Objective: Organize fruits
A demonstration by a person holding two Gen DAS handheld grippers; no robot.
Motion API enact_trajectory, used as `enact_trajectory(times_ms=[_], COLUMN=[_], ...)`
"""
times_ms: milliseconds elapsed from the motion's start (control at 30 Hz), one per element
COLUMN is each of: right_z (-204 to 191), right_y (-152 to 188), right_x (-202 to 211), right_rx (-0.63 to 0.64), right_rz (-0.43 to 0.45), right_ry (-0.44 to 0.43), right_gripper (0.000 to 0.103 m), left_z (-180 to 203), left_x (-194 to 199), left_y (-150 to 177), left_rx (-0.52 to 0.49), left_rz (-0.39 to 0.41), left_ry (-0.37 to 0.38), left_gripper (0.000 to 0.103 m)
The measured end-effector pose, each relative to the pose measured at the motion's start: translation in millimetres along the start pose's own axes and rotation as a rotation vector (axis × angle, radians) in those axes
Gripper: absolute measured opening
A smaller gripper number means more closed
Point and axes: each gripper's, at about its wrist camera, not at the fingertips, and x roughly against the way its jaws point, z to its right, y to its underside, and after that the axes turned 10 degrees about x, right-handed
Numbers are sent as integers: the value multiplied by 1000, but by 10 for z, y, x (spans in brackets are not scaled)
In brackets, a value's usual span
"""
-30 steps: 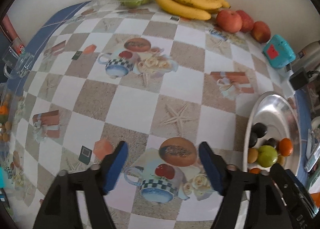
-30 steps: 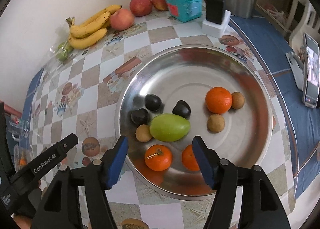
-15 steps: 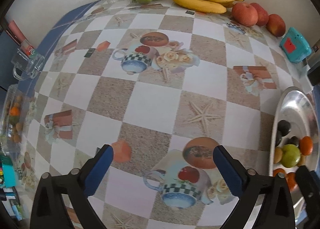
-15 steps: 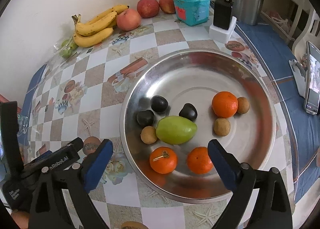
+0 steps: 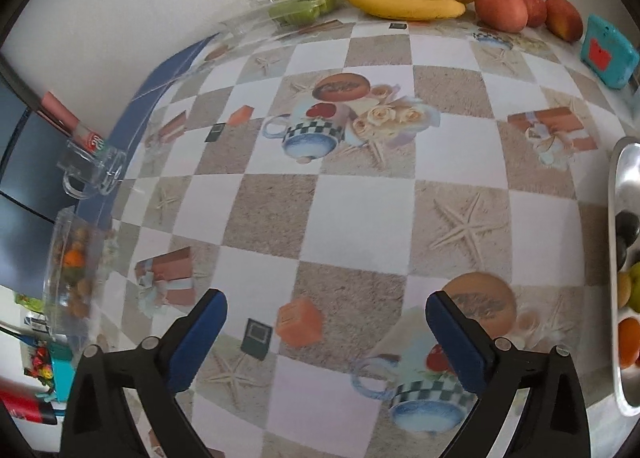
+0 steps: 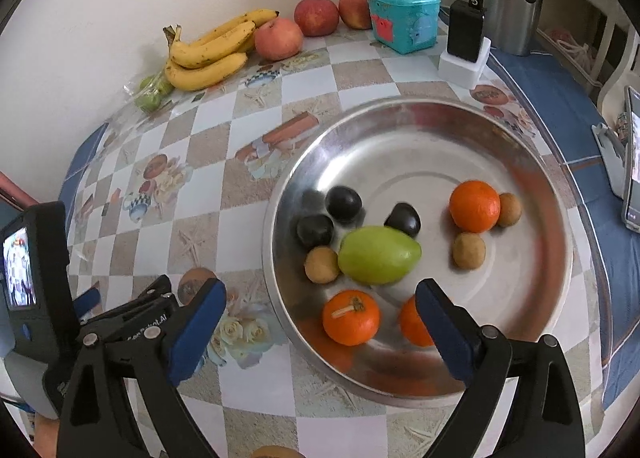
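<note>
Left gripper jaws spread above bare patterned counter, right gripper jaws spread over steel tray rim, orange between them, nothing held.

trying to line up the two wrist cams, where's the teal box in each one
Left wrist: teal box at the far right edge, upper part, just right of the red apples.
Right wrist: teal box at top centre, against the wall, right of the same apples.
Shared landmark: the bananas along the wall.
</note>
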Motion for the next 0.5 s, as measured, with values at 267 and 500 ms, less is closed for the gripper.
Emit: enact_trajectory(times_ms=[267,500], right_z=[38,15], right_y=[267,429], right_x=[55,176], right_rx=[-17,-14], right_rz=[-30,-22], right_ry=[2,4], right_gripper=[96,96], left_z=[-190,-391], left_x=[227,405], left_y=[196,355], left_rx=[-13,28], left_rz=[27,43], left_ry=[4,63], left_gripper=[101,101])
